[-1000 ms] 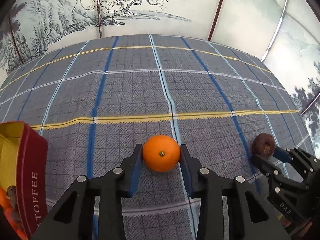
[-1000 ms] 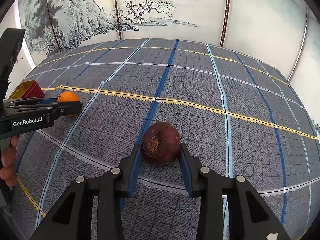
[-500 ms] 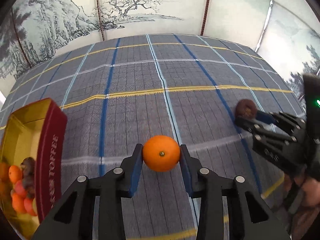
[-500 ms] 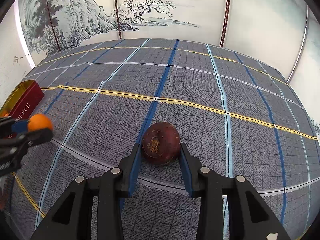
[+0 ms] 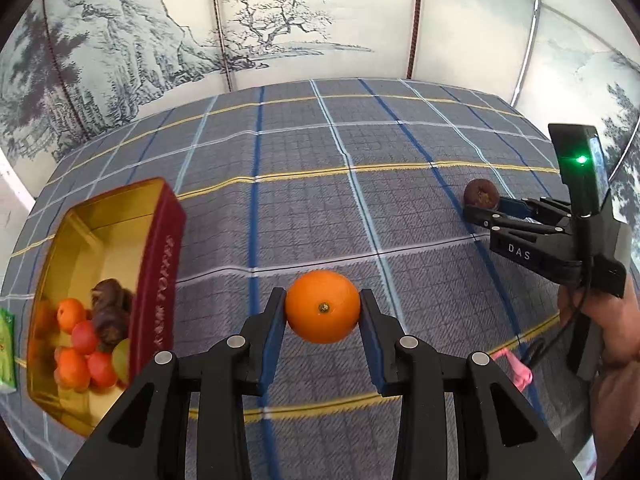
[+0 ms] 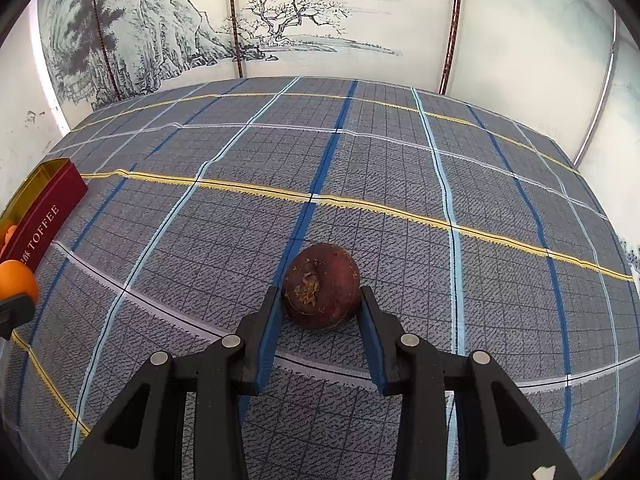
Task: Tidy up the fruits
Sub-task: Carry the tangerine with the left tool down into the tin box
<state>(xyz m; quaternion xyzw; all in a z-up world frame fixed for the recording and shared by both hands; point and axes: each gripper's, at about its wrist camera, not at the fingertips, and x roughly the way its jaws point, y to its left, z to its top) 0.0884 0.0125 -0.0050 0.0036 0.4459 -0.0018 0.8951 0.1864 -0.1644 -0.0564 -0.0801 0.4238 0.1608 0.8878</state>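
My left gripper [image 5: 322, 307] is shut on an orange [image 5: 322, 306] and holds it above the checked cloth. To its left lies the red toffee tin [image 5: 156, 280], gold inside, with several oranges, red fruits and dark fruits at its near end. My right gripper [image 6: 321, 300] is shut on a dark brown-red round fruit [image 6: 322, 285] that sits low on the cloth. From the left wrist camera, the right gripper [image 5: 486, 210] is far right with that brown fruit [image 5: 481, 194] at its tips. From the right wrist camera, the orange [image 6: 16, 278] shows at the left edge.
A checked grey cloth [image 5: 320, 184] with blue, white and yellow lines covers the table. A painted screen [image 5: 260, 28] stands behind it. A green packet [image 5: 7, 350] lies left of the tin. A hand [image 5: 612, 344] holds the right gripper, with a pink scrap [image 5: 516, 368] beside it.
My left gripper carried the orange leftward and up; the tin came further into view with its fruit showing. The right gripper and its brown fruit stayed still.
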